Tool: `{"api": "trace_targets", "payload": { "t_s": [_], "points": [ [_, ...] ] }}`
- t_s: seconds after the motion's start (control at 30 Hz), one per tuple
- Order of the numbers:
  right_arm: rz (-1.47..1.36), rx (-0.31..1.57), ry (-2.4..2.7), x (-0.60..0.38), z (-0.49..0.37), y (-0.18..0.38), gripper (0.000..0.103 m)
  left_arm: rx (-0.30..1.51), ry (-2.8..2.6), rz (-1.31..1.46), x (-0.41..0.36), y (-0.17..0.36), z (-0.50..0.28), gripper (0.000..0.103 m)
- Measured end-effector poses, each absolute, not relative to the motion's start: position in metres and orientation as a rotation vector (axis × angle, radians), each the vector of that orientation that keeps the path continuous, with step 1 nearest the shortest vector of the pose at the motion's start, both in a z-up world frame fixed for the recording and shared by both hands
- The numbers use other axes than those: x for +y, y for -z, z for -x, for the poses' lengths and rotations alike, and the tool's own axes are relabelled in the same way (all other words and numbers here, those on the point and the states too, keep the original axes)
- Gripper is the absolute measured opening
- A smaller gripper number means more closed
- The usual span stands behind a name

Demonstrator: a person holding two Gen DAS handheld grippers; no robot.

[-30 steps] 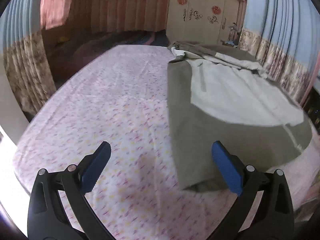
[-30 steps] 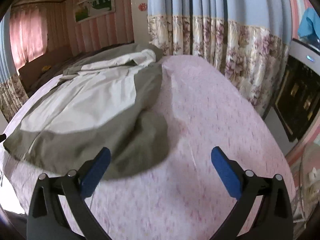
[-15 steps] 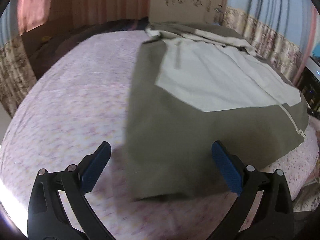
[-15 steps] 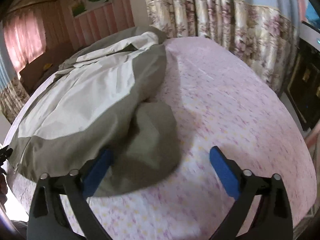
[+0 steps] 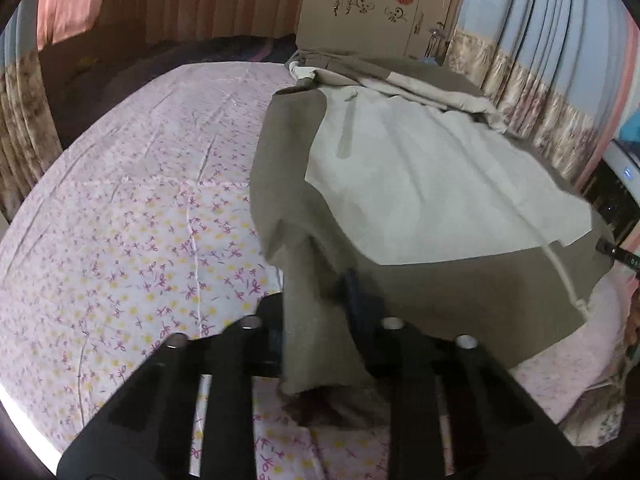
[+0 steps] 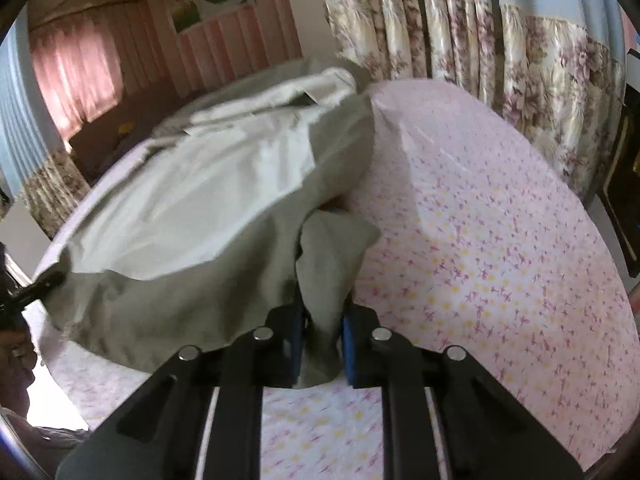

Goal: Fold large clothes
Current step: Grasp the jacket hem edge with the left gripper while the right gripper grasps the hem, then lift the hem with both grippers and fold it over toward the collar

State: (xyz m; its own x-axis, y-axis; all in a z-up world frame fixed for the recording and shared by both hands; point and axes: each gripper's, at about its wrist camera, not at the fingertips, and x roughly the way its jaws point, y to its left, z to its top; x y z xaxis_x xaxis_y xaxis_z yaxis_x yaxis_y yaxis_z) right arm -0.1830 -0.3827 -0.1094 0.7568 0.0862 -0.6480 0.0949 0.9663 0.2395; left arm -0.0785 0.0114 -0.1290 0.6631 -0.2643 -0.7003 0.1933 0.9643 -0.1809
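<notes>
Left wrist view: my left hand-held gripper [image 5: 320, 320] is closed on the near olive hem of the coat [image 5: 420, 184], a fold of cloth bunched between its 2 fingers. The coat lies spread on the bed [image 5: 140, 208], pale lining up, over the floral sheet.

Right wrist view: my right hand-held gripper [image 6: 322, 344] is clamped on another olive corner of the coat [image 6: 208, 216], blue pads [image 6: 349, 350] pressing the cloth just above the bed [image 6: 500, 240].

Both grippers clamped on cloth
Left gripper [image 5: 320, 320] closed, fabric draped over its fingers; right gripper [image 6: 322, 344] pinched tight, blue pads [image 6: 349, 350] gripping a fold
</notes>
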Motion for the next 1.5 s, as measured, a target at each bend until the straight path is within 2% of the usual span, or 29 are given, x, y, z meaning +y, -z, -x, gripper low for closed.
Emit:
{"api": "trace_targets", "payload": {
  "t_s": [0.13,0.57,0.73,0.97,1.2,1.37,1.5],
  "points": [
    [-0.27,0.64,-0.007,-0.377,0.201,0.086,0.014,0.758,0.261,0.063,0.006,0.117,0.089,0.003],
    [-0.266,0.404,-0.158,-0.355,0.264,0.008,0.013,0.524,0.273,0.058,0.036,0.02,0.146,0.001],
    [-0.306,0.359,-0.154,-0.37,0.252,-0.008,0.013,0.493,0.275,0.069,0.044,-0.005,0.138,0.001],
    [-0.319,0.269,-0.094,-0.389,0.189,-0.032,0.013,0.369,0.267,0.031,0.023,-0.05,0.064,0.002],
    [-0.24,0.188,-0.018,-0.407,0.086,-0.067,0.013,0.269,0.235,0.026,-0.012,-0.089,-0.048,0.002],
    [-0.263,0.202,0.038,-0.429,-0.005,-0.064,0.013,0.263,0.184,0.024,-0.034,-0.085,-0.13,0.003],
    [-0.269,0.254,0.081,-0.442,-0.07,-0.044,0.013,0.329,0.148,0.045,-0.048,-0.064,-0.206,0.004]
  ]
}}
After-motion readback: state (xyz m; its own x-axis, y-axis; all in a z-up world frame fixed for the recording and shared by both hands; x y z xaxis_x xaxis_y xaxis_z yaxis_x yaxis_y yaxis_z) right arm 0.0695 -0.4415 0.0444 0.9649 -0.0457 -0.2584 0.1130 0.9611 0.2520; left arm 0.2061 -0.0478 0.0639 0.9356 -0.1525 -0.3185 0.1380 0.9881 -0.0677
